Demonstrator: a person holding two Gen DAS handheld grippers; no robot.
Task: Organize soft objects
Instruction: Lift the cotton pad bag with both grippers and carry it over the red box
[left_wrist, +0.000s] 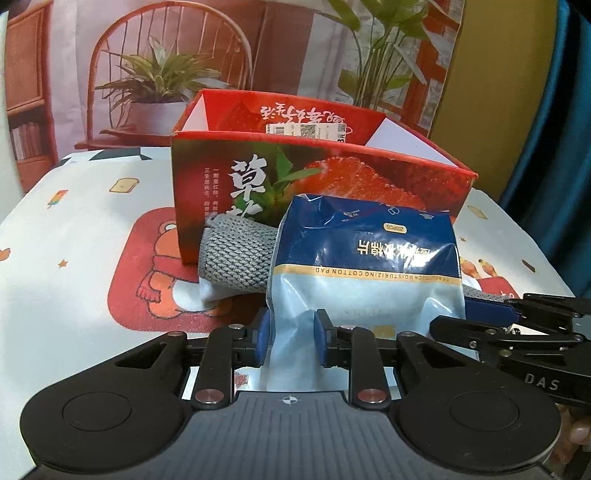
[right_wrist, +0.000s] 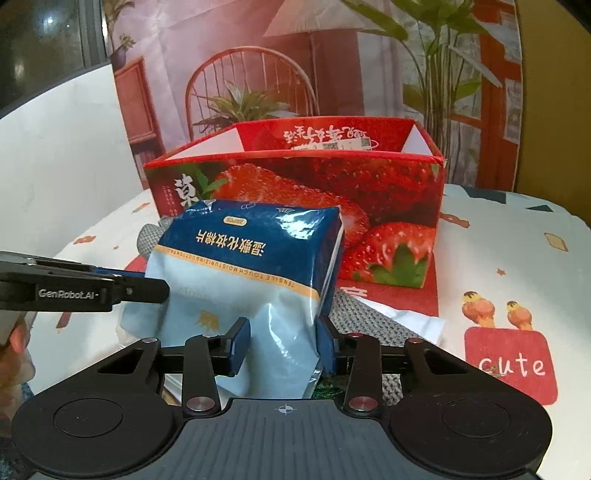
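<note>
A blue and pale cotton pad pack (left_wrist: 365, 266) stands in front of the open red strawberry box (left_wrist: 332, 166). My left gripper (left_wrist: 291, 336) is shut on the pack's lower left corner. My right gripper (right_wrist: 282, 345) is shut on the same pack (right_wrist: 255, 266), at its lower right end. A grey knitted cloth (left_wrist: 236, 258) lies behind and under the pack, against the box; it also shows in the right wrist view (right_wrist: 365, 314). The right gripper shows at the right of the left wrist view (left_wrist: 517, 325), and the left gripper at the left of the right wrist view (right_wrist: 85, 288).
The table has a cartoon-print cloth (left_wrist: 74, 240) with a red "cute" patch (right_wrist: 513, 362) on the right. The strawberry box (right_wrist: 295, 192) stands mid-table, open at the top. A printed backdrop of chair and plants (left_wrist: 166, 74) hangs behind.
</note>
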